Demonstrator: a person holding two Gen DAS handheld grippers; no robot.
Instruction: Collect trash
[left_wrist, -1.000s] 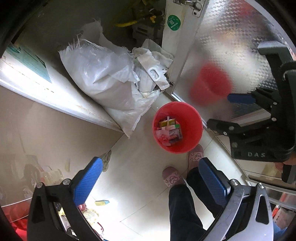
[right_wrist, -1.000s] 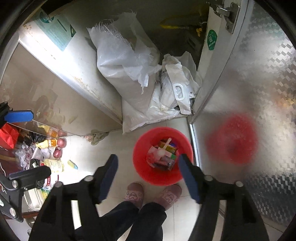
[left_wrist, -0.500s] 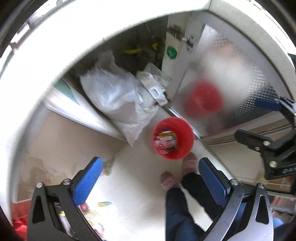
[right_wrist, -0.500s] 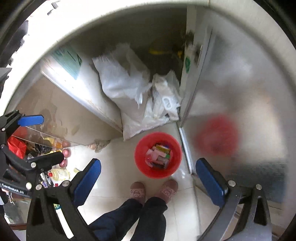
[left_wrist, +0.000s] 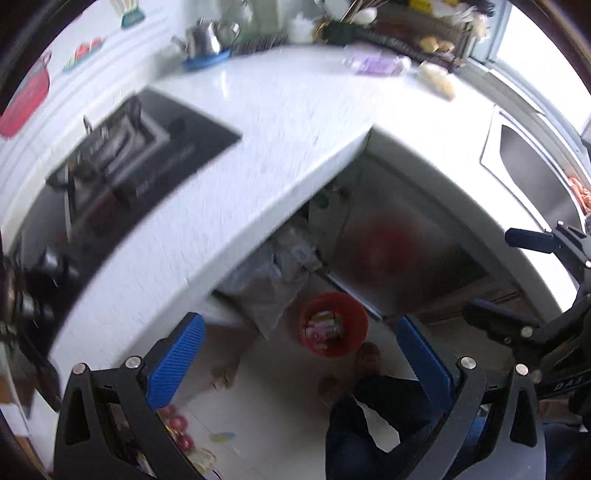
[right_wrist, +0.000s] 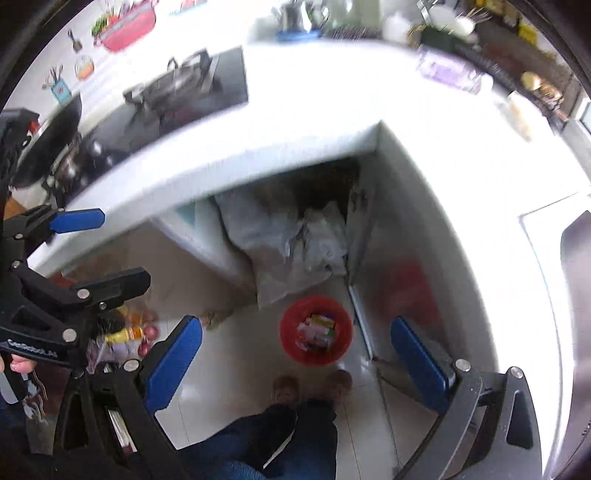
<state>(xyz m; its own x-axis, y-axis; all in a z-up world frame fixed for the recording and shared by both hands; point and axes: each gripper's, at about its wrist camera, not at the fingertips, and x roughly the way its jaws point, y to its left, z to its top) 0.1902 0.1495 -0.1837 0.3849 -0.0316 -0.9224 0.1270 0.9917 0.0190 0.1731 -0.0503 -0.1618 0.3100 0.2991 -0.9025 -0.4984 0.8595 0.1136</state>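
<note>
Worktop (left_wrist: 280, 122) items: motion-blurred, unidentifiable.
Red bin (right_wrist: 316, 329) contents: too small to identify.
Sacks (right_wrist: 273, 236) beside red bin: tops hidden under worktop.
Person's legs (right_wrist: 280, 435) below red bin: cut off by frame edge.

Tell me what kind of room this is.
A home kitchen, most likely. A gas stove is set into a white countertop, a metal kettle stands at the back, and a red trash bin sits on the tiled floor.
</note>
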